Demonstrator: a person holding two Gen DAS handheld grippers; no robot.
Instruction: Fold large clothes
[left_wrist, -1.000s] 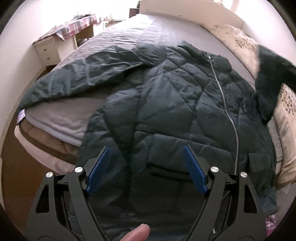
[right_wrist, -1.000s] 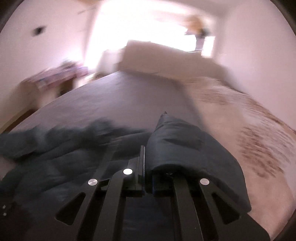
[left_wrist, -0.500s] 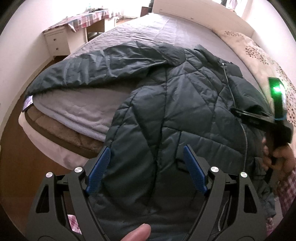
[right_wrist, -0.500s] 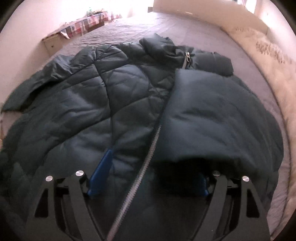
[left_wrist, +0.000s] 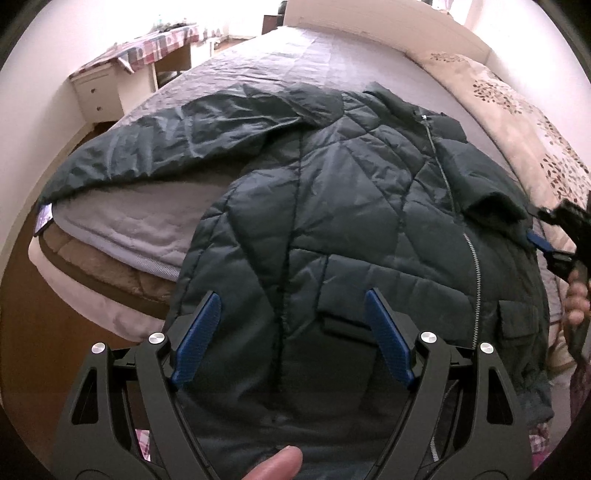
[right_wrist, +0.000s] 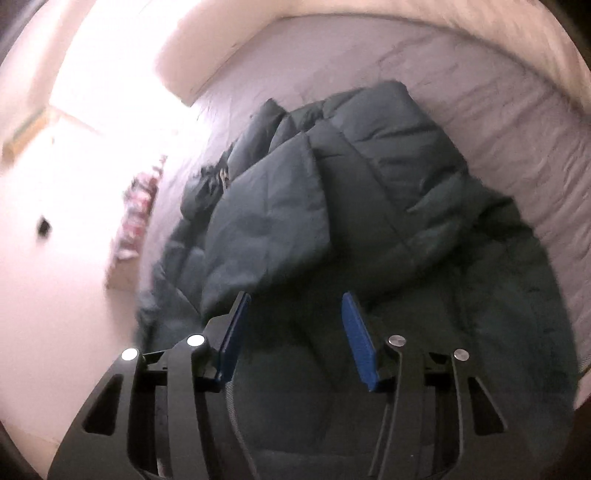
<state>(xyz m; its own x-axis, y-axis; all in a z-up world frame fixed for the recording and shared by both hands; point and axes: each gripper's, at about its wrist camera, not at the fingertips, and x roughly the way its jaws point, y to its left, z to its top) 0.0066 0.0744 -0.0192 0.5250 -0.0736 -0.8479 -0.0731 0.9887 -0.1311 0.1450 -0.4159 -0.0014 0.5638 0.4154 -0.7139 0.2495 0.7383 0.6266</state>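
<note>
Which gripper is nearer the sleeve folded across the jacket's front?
Right. The right gripper hovers open just off the folded sleeve cuff. The left gripper is open over the jacket lower front, across the zipper.

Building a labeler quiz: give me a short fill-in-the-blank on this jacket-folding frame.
1. The dark quilted jacket lies on a ____.
2. The left gripper has its jaws ____.
3. The sleeve on the side of the white desk is spread ____ from the jacket body.
4. The right gripper holds ____.

Missing words: bed; open; away; nothing
</note>
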